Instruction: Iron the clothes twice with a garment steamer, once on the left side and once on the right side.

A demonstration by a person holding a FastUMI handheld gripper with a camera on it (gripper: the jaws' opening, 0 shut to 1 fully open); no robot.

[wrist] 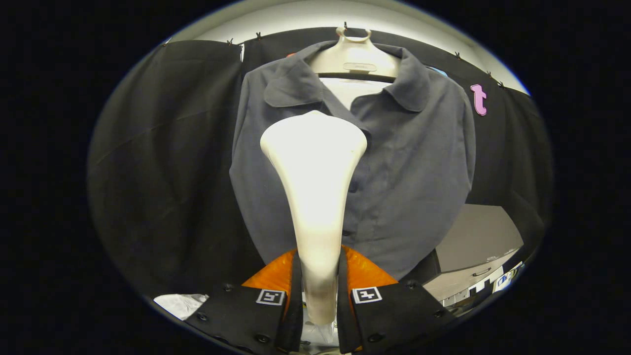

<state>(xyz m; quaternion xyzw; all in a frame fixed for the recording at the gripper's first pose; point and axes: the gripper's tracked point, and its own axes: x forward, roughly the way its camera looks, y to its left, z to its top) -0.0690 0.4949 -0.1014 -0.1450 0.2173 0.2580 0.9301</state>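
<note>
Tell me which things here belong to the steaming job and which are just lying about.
For the job:
- garment steamer, clamped between the jaws of the gripper
- grey shirt just beyond it
- hanger carrying the shirt

Lying about:
- white cloth
- grey cabinet

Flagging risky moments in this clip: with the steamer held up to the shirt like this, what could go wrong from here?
1. The gripper is shut on the narrow handle of the steamer, whose wide head sits far ahead of the fingers; pressing on fabric could twist it in the grip.
2. The shirt hangs loose on a hanger, so a push may swing it away.
3. The head sits over the button placket and could snag there.
</note>
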